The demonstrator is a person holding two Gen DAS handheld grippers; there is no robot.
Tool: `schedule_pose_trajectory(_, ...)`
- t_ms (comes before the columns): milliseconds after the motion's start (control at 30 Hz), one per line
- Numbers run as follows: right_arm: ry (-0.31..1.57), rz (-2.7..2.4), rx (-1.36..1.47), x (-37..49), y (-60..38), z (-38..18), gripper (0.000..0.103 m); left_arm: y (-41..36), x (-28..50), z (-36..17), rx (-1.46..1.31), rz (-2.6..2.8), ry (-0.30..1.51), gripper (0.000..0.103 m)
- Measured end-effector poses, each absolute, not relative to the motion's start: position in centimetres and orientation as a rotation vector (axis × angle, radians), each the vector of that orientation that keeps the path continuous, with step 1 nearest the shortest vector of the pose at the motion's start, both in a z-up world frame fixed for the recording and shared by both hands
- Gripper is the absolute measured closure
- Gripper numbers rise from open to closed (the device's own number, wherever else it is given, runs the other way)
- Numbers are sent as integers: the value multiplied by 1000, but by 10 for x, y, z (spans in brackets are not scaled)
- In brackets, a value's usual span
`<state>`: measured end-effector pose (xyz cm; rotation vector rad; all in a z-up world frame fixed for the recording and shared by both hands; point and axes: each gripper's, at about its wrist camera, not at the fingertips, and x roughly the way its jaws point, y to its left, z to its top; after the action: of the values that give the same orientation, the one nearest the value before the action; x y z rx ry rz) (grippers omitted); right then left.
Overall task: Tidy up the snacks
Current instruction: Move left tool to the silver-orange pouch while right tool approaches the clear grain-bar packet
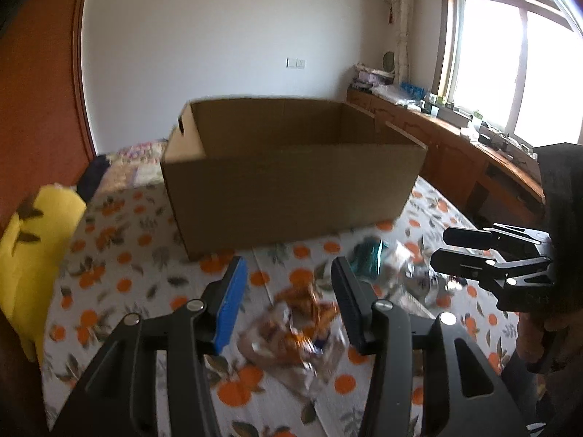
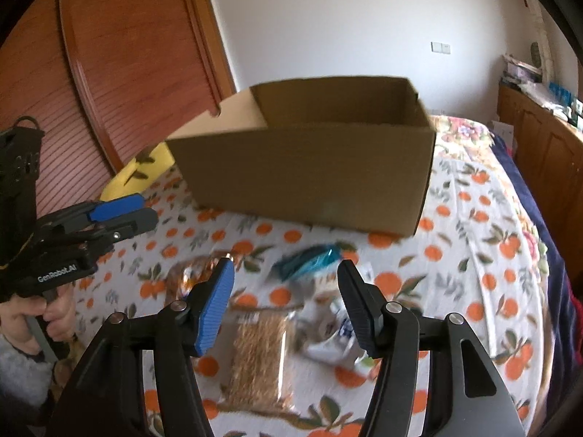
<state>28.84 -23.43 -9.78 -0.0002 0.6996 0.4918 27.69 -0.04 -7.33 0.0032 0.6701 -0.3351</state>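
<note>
While both grippers, left gripper (image 1: 288,302) and right gripper (image 2: 286,304), hover with jaws partly open and empty, the snack packets (image 2: 262,360) lie loose on the bed (image 2: 488,255) before the cardboard box (image 2: 309,174). They look light, crinkly and probably slippery, so pinch a flat sealed edge, not the crushable middle

White lettering reading "GenRobot.AI" runs along the black body of the left gripper (image 2: 120,215), seen from the right wrist view; print on the snack packets is too blurred to read.
</note>
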Motion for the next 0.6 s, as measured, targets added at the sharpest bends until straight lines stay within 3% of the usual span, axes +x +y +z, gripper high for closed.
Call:
schedule_pose_trajectory(400,784,527,-2,274,-223,-135,43,1,271,-122,-63,-299,802,54)
schedule_pose_trajectory(600,790,530,-31,268,-216,-145,37,-3,277,-138,-66,-254,855,53)
